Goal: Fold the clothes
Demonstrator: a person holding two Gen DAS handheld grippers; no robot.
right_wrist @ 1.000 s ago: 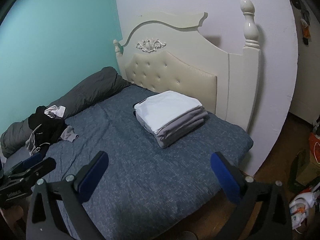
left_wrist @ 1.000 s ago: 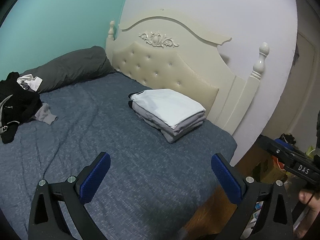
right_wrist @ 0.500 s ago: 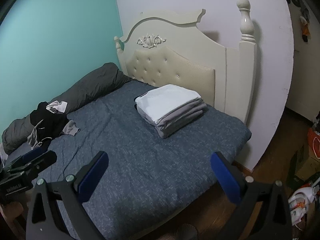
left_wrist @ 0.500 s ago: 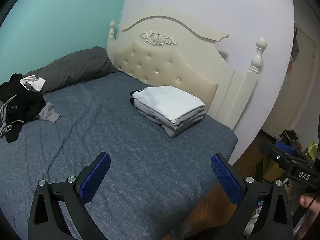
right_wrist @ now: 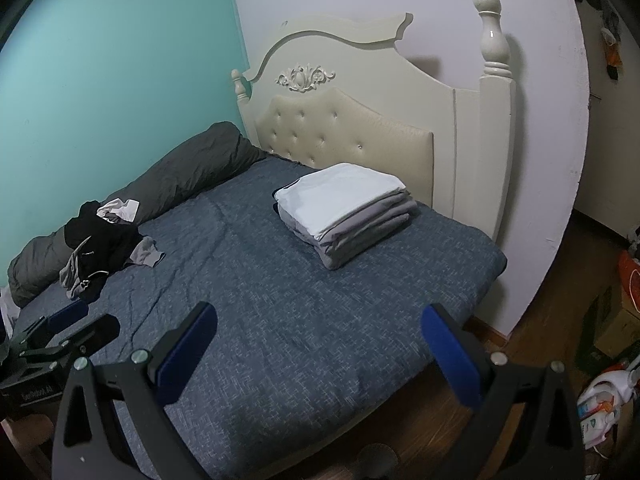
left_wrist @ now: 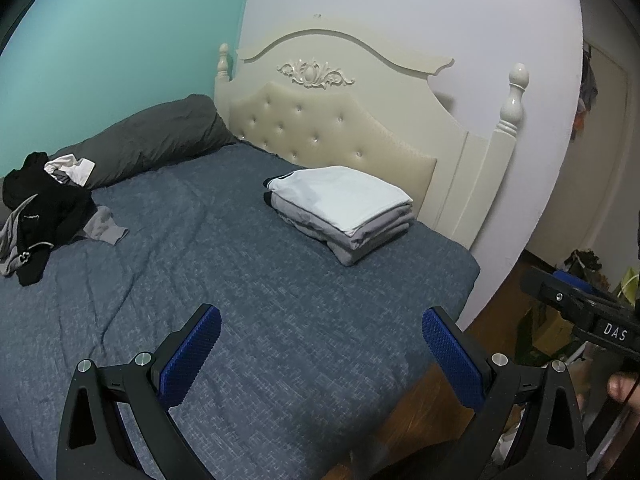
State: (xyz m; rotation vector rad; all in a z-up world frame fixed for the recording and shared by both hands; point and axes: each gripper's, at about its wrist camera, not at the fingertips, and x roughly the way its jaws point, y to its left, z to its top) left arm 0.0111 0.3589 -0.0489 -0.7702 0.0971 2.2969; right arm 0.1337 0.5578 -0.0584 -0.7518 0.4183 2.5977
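Leftmost on the bed (left_wrist: pixel 248 320), a loose heap of unfolded clothes (left_wrist: pixel 44 216), mostly black with grey and white pieces mixed in, lies rumpled near the far edge, touching a long dark grey rolled duvet (left_wrist: pixel 152 140) that runs along the turquoise wall (left_wrist: pixel 100 40). Toward the middle, the blue-grey bed cover is bare and lightly creased. Further right, close to the cream tufted headboard (left_wrist: pixel 340 128), sits a neat stack of folded clothes (left_wrist: pixel 344 212): a white garment on top, grey layers beneath, a sliver of dark fabric at its left end. In the left wrist view, the left claw (left_wrist: pixel 320 356) hangs above the near part of the bed with its blue pads spread wide and nothing between them. At the right edge of that view, part of a hand (left_wrist: pixel 622 386) grips the dark body of the other tool. In the right wrist view, the right claw (right_wrist: pixel 318 354) is likewise spread wide and empty above the bed's near corner. Farthest right in that view, on the wooden floor (right_wrist: pixel 540 320), are a cardboard box (right_wrist: pixel 616 328), whose contents cannot be made out, and some white bottles (right_wrist: pixel 600 408) lying near the frame edge.
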